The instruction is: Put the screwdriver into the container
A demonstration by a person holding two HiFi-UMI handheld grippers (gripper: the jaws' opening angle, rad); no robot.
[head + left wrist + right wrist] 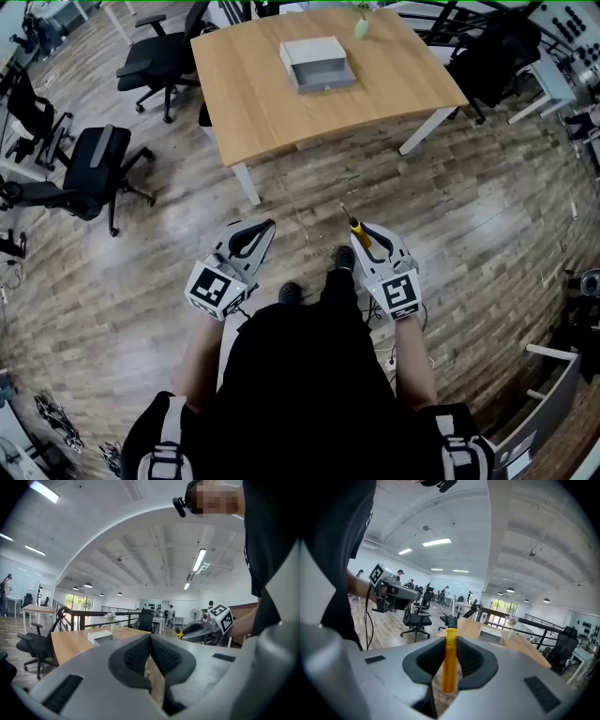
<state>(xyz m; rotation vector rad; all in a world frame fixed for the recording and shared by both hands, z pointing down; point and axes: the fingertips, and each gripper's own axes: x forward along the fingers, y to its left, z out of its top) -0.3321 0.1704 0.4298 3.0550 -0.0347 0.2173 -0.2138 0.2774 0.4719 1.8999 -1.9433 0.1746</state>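
Head view looks down on a person standing on the plank floor, well short of the wooden table [262, 112], with both grippers held low and near the body. That reads as a carrying posture, not a reach. The right gripper [368, 232] is clamped on the yellow-handled screwdriver [355, 225]. In the right gripper view its ribbed pads [472, 660] press the handle [449, 660] from both sides, about mid-length, probably so that the tool cannot swing while it is carried. The tool's long axis runs along the jaws. The butt lies back toward the gripper body, and the black collar and thin metal shaft stick out past the tips. The shaft points away from the person toward the far table and leans slightly left in the head view. The left gripper [266, 227] hangs beside it with its jaws pressed together on nothing, and the left gripper view shows its pads [161, 656] meeting. It seems to be idle for now. The container [317, 64], a grey open-topped box, sits on the far part of the table near a small vase [362, 27]. Its open top suggests the screwdriver can go in from above once the person has walked up to the table.
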